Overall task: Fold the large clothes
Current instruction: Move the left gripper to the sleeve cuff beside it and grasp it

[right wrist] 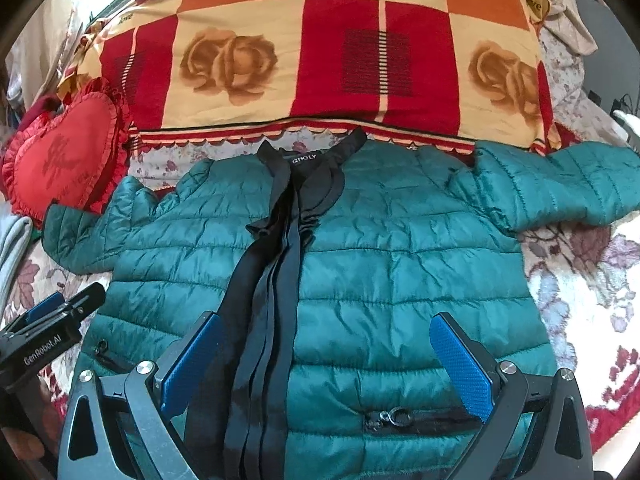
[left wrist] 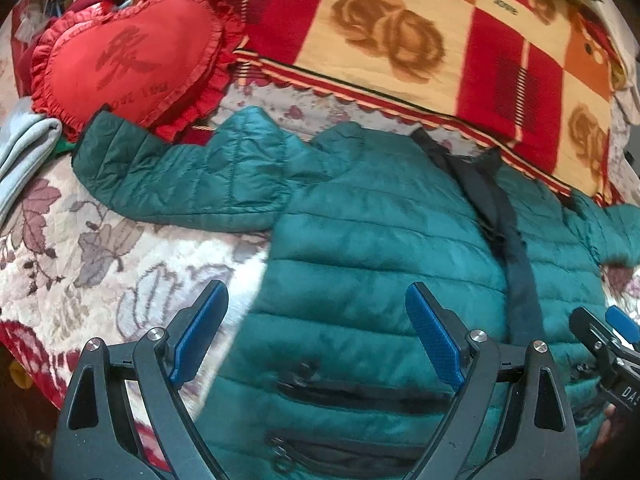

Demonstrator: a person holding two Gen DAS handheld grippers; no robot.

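Note:
A teal quilted jacket lies flat on the bed, front up, with a black collar and black front strip down its middle. Both sleeves are spread out sideways; its left-hand sleeve reaches toward the heart cushion. My left gripper hangs open over the jacket's lower left panel near the side edge, nothing between its blue pads. My right gripper is open above the lower front, straddling the black strip and a zip pocket, holding nothing. Each gripper shows at the other view's edge.
A red heart-shaped frilled cushion lies at the back left. A red, orange and cream rose-patterned blanket covers the bed's far side. A grey folded cloth sits at the left edge. The floral bedspread surrounds the jacket.

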